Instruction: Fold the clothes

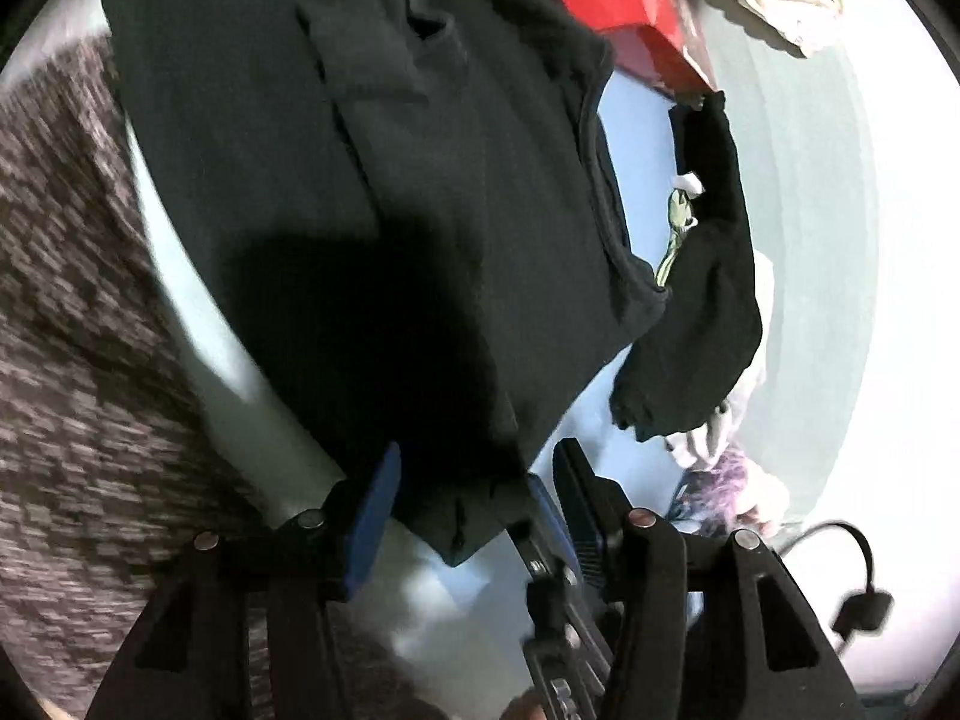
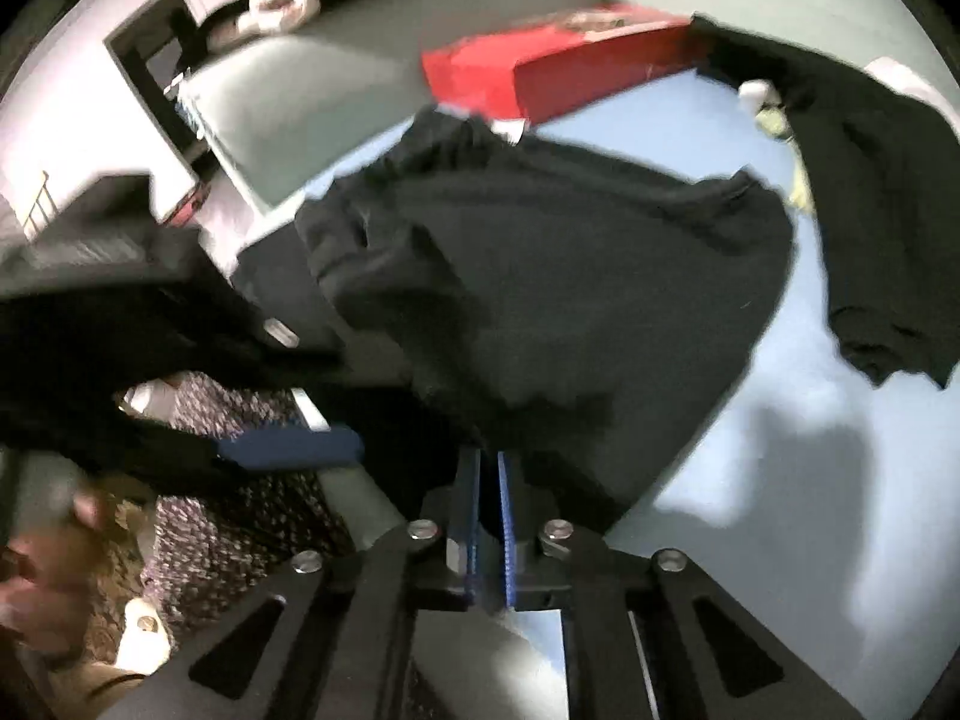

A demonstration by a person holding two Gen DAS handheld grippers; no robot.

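- Dark garment (image 1: 390,210) spread over pale blue surface (image 1: 636,138), one corner hanging past the near edge between fingers of left gripper (image 1: 462,510)
- Left gripper: blue pads (image 1: 375,516) set wide apart, cloth corner lying loose between them, not pinched
- Right gripper (image 2: 489,516): blue pads nearly touching, closed on the garment's (image 2: 570,300) near hem at the surface's near edge (image 2: 750,420)
- Second dark garment (image 2: 870,240) crumpled toward the right edge, apart from the first
- Red box (image 2: 552,66) at the far edge, beyond both garments
- Patterned fabric (image 1: 78,330) off the left side, blurred
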